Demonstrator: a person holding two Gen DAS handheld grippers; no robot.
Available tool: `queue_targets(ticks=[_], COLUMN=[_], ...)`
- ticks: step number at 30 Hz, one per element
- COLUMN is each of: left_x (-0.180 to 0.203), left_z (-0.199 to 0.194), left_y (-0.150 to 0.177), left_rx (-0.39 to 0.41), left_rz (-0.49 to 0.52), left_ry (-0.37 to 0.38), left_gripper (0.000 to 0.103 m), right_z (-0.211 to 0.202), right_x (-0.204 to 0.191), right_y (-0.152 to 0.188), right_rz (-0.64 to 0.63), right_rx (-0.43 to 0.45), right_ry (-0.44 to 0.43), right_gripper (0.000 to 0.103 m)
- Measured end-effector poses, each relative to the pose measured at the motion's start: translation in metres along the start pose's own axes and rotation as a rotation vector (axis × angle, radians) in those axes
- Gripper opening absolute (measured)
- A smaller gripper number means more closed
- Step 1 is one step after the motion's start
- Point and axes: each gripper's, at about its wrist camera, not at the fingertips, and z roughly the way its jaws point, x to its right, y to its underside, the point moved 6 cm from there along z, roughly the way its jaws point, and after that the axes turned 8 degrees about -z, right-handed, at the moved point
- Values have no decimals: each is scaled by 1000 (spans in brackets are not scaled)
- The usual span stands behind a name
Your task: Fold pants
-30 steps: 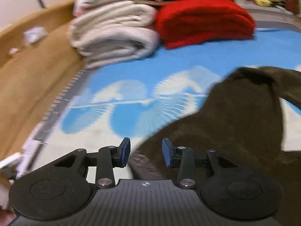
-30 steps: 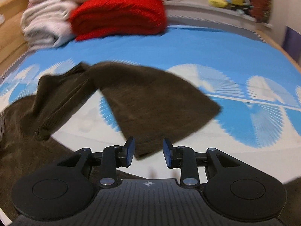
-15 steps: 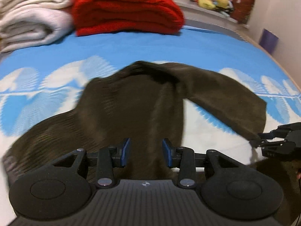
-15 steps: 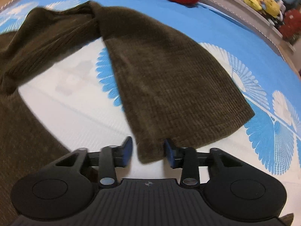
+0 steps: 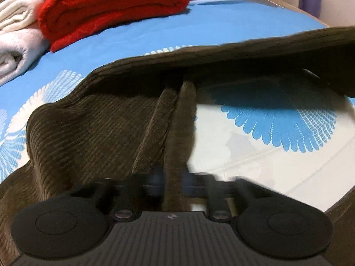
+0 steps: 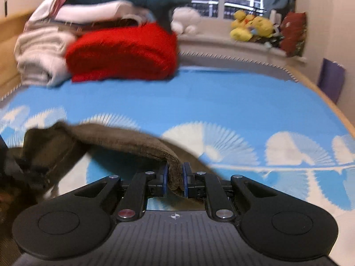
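The dark brown ribbed pants [image 5: 93,128] lie on a blue and white patterned bed sheet [image 5: 155,33]. My left gripper [image 5: 175,184] is shut on a raised fold of the pants, with cloth draped over its left finger; one leg stretches up and to the right, off the sheet. My right gripper [image 6: 175,177] is shut on the hem end of that pants leg [image 6: 124,139] and holds it lifted above the sheet [image 6: 221,102].
A folded red blanket [image 5: 115,6] and folded white blankets [image 5: 15,37] are stacked at the far left of the bed. The same stack [image 6: 124,53] shows in the right wrist view, with plush toys [image 6: 250,27] on the window sill. The wooden bed edge [image 6: 328,108] runs along the right.
Both grippers were open above the pants. Now each has shut on cloth and lifted it; the leg end has come up off the sheet.
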Motion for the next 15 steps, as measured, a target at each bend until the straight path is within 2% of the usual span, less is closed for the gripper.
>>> queue_targets(ticks=[4,7,9,11,12,13,14,15], left_x=[3,7,11,19,25,31,35,35], left_z=[-20,-50,-66,-72,-74,-76,-79,-81], left_y=[-7,-3,9,26,35,43,48,49], left_rx=[40,46,33,-32,-59,-76,-80,-89], left_rz=[66,195,297,362,395,433,462,465], left_ry=[122,306,400,486,518,538,546,560], left_gripper=[10,10,10,12,13,18,31,36], right_z=[-23,-33,-36,-27,-20,-11,0,13], right_x=[41,81,111,142,157,173,183,191], right_y=[-34,-75,-101,-123,-126,-122,-109,-91], right_rz=[34,84,124,122,106,90,83,101], right_rx=[8,-10,-32,-25,-21,-42,-93,-164], right_ry=[23,80,143,275,391,530,625,664], right_gripper=[13,13,13,13,12,15,17,19])
